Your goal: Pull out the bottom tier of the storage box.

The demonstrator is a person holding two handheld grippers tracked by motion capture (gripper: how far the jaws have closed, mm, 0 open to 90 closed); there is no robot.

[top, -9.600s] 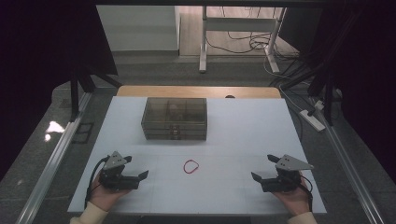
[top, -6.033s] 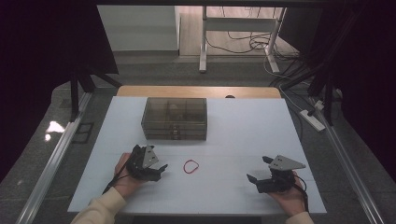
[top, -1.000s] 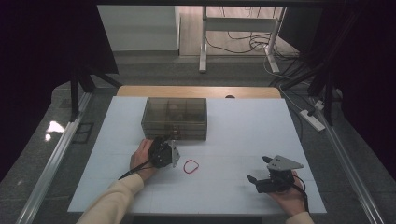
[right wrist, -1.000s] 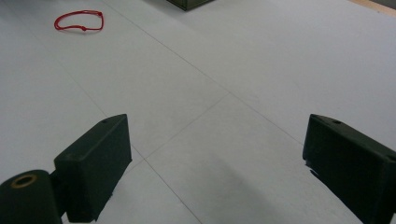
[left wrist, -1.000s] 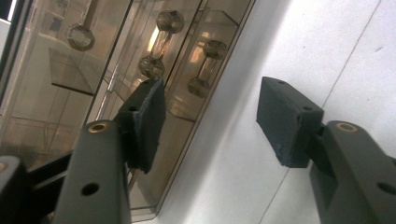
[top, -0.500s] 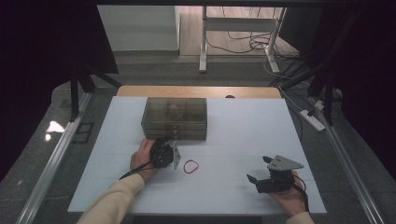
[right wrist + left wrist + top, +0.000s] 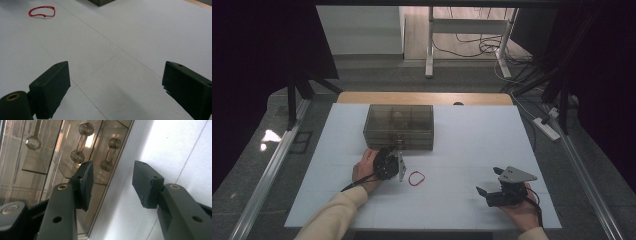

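High view: left gripper [image 7: 398, 165] now up against the front face of the smoky transparent plastic drawer box [image 7: 399, 126], well forward of its place at the near left edge of the white table [image 7: 472, 140] in the first frame. Over the last second, no visible shift of either hand. Red loop of string [image 7: 416, 178] unmoved throughout, flat on the table just to the right of the left gripper and apart from it. Right gripper [image 7: 492, 184] resting at the near right, well apart from box and loop, much as in the earlier frames. Box standing at the table's middle, toward the far side, wooden strip behind it.

Left gripper view: 2 black jaws about half apart, having just been closing. Box front [image 7: 50, 165] filling the left side, tilted in frame. 2 clear dumbbell-shaped drawer handles visible; the nearer one [image 7: 110, 153] sitting just above the gap between the jaws, its lower knob close beside the left-hand pad [image 7: 86, 182]. Pads not pressing on anything; only box edge and bare table seen in the gap. Cannot tell whether the left-hand pad touches the box front.

Right gripper view: jaws spread wide, nothing between them, bare table under them. Red loop [image 7: 42, 11] lying far off at upper left; a dark corner of the box [image 7: 101, 2] at the top edge.
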